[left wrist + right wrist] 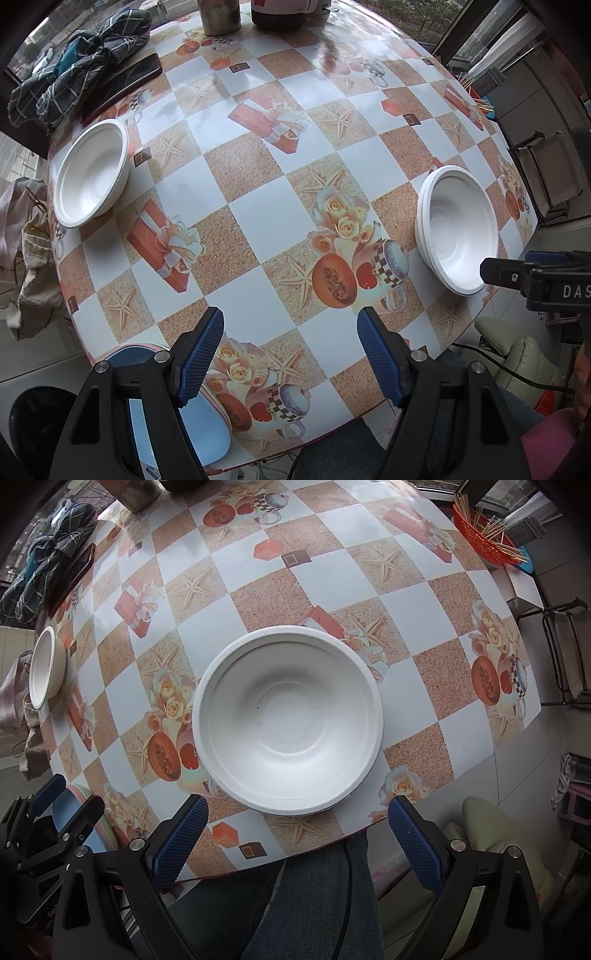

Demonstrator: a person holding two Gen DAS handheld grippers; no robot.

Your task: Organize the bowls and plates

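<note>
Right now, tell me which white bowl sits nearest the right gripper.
The stacked bowl directly ahead of the right gripper; the other bowl sits at the table's far left edge.

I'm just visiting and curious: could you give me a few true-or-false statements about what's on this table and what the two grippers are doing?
1. The left gripper is open and holds nothing. True.
2. The right gripper is clamped on the white bowl in front of it. False: its jaws stand open, short of the bowl's near rim.
3. A second white bowl sits at the far left side of the table. True.
4. Both white bowls are upside down. False: both sit open side up.
5. A dark phone lies beside a checked cloth. True.
6. The red basket holds fruit. False: it holds thin sticks.
</note>
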